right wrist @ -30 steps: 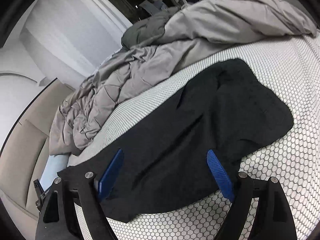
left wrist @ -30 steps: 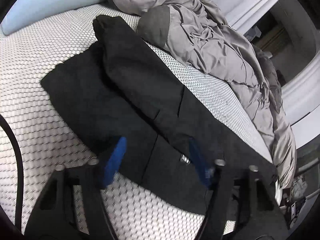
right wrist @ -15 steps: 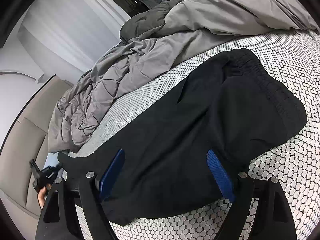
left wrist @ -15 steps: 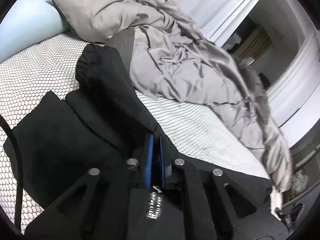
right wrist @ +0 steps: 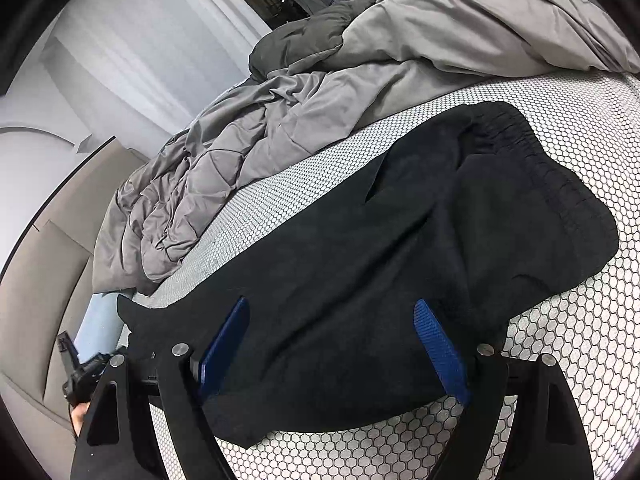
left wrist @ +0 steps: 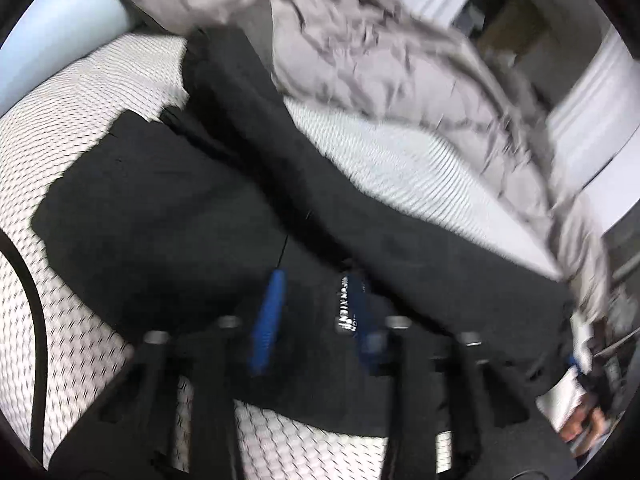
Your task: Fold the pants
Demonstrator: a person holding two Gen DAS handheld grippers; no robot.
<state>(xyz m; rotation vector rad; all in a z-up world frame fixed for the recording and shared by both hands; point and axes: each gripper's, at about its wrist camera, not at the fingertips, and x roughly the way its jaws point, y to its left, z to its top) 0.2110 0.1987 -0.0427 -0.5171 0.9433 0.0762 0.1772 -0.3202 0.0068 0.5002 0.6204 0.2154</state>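
Black pants (right wrist: 400, 240) lie spread on the white honeycomb-patterned bed cover (right wrist: 580, 340), waistband at the far right. My right gripper (right wrist: 331, 306) hovers open over their near edge, blue pads wide apart and touching nothing. In the blurred left wrist view the pants (left wrist: 160, 208) run away from me in a long fold. My left gripper (left wrist: 316, 280) has its jaws opening, with the black cloth and its white-lettered label (left wrist: 346, 304) lying between the pads, no longer pinched. That gripper shows small and dark at the bed's far left end (right wrist: 76, 372).
A crumpled grey duvet (right wrist: 320, 100) (left wrist: 380, 60) is heaped along the far side of the bed. A light blue pillow (left wrist: 60, 40) lies at one end. A black cable (left wrist: 36, 320) curves over the cover at the left. A beige padded wall (right wrist: 40, 280) stands behind.
My left gripper closed on the pants' end by the label, shifted sideways with it, and now has its pads parted again. The pants straightened out. The right gripper stayed put.
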